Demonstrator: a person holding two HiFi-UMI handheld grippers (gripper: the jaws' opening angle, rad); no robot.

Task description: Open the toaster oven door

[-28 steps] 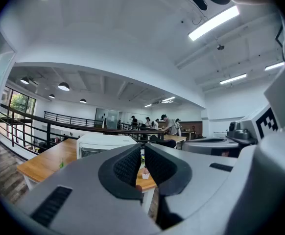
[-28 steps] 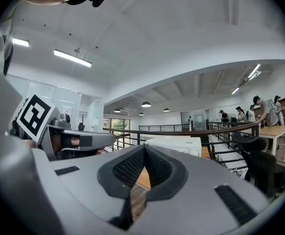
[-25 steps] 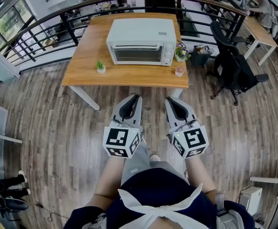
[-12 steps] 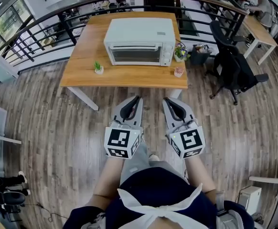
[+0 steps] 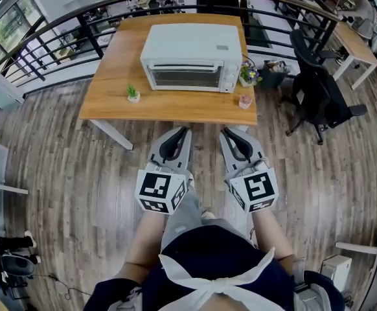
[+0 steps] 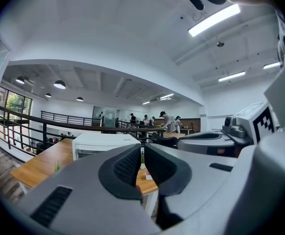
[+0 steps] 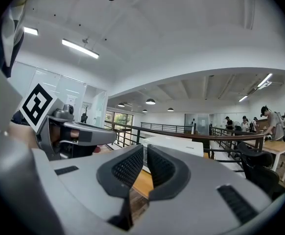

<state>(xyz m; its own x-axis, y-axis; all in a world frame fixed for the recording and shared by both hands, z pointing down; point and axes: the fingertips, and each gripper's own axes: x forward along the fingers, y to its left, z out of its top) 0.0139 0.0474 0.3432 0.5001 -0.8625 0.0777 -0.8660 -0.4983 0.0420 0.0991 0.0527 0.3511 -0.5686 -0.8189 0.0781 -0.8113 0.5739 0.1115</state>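
Left tongs (image 5: 181,132) are pinched together with nothing in them. Right tongs (image 5: 228,133) are nearly together too, but they've just been easing open a hair, and there's nothing between them either. Makes sense to me: no reason to spread the jaws when nothing's in reach.

Both are held level, side by side in front of the person's waist and aimed at the table (image 5: 107,102), so either one looks ready to go in. They hang over the floor, just short of the table's near edge and well apart from the oven (image 5: 192,44).

The oven sits mid-table, toward the far side, with its door (image 5: 183,76) facing the person and shut. My guess is the task hasn't really started.

A little plant (image 5: 133,93) and a pink cup (image 5: 243,100) stand near the front edge, one on each side, and there are flowers (image 5: 247,72) right beside the oven. So the straight path to the door looks free.
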